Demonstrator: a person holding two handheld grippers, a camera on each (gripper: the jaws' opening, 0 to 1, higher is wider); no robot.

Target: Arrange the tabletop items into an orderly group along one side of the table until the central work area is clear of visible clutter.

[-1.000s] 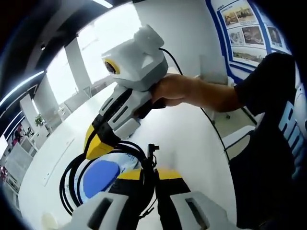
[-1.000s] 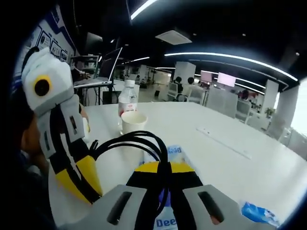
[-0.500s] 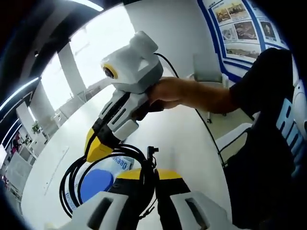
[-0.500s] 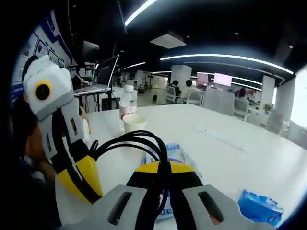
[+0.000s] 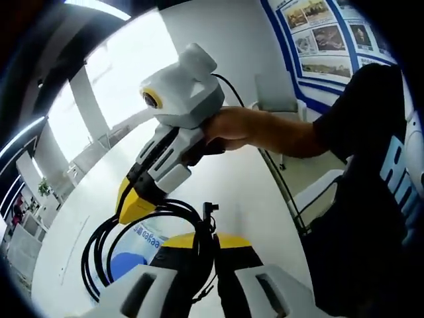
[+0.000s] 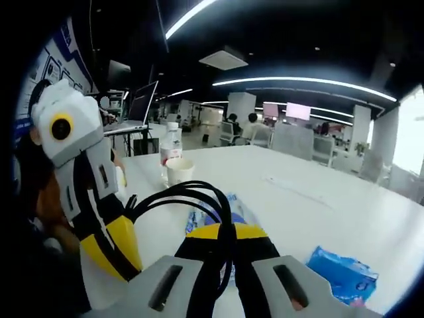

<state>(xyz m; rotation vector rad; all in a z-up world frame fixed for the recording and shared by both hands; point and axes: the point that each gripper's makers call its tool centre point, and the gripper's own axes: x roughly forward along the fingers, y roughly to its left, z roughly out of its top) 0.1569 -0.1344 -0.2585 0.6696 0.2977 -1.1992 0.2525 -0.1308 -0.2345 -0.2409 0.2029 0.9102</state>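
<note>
Both grippers pinch one coiled black cable [image 5: 139, 228] above the white table [image 5: 252, 192].

Left gripper [image 5: 207, 246] and right gripper [image 6: 225, 240] each have their yellow-tipped jaws pressed together on the cable's loops, which hang between them clear of the tabletop. Under the coil lies a blue-and-white packet [image 6: 222, 215]; beyond it a paper cup [image 6: 179, 171] stands just beside a water bottle [image 6: 171, 142], and a blue pouch [image 6: 341, 273] sits well apart toward the table's near edge. As I judge it, the slack loops could drag the packet or snag the cup when the coil is carried sideways, and an uneven pull between the two hands could spill the coil open.
</note>
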